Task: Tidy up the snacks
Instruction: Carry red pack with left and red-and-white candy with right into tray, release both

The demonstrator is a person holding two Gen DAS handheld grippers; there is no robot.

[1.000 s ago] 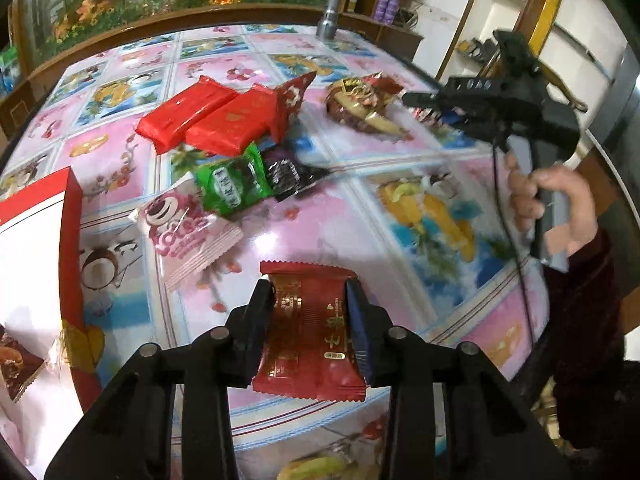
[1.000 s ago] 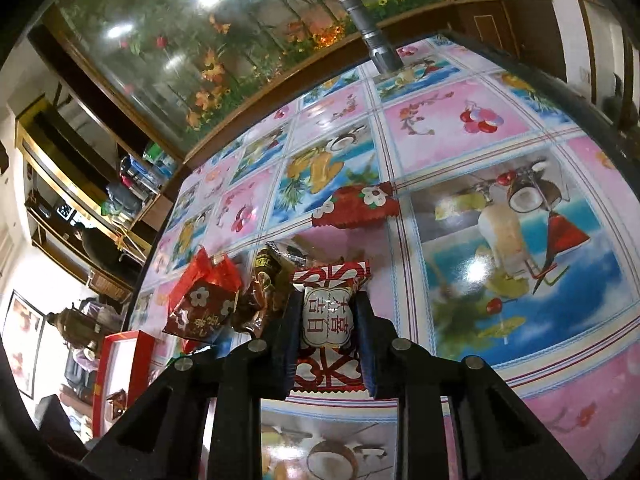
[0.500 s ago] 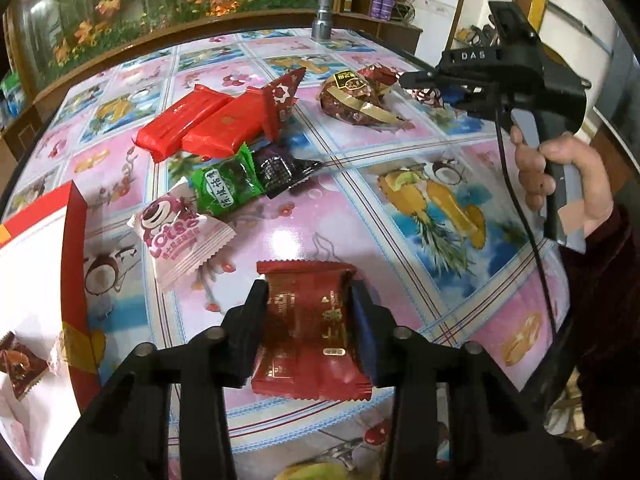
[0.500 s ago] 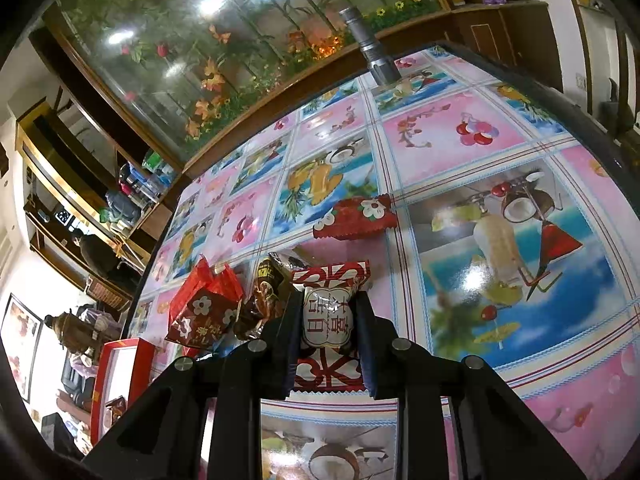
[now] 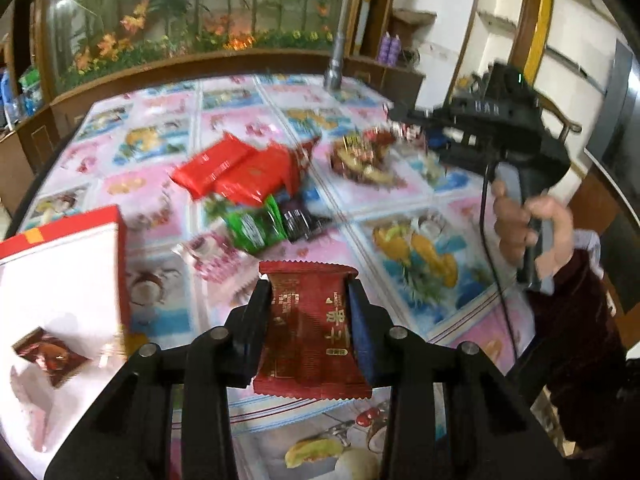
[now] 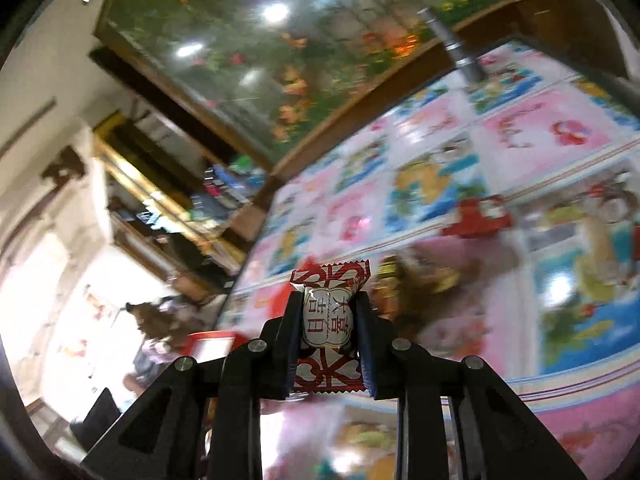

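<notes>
Left tool [image 5: 310,304] clamped on dark red snack packet [image 5: 310,328] above the tabletop [image 5: 400,216]; right tool [image 6: 329,322] gripping red-and-white candy [image 6: 328,320], white box [image 5: 60,272] left of the packet

Left hand-held gripper [image 5: 310,322] lifted and tipped up, carrying its dark red snack packet [image 5: 310,328]; the red-and-white box [image 5: 60,280] moved further into its view. Right hand-held gripper [image 6: 328,330] rose off the desk [image 6: 520,128] with the red-and-white candy [image 6: 328,320], view rolled, background motion-blurred.
</notes>
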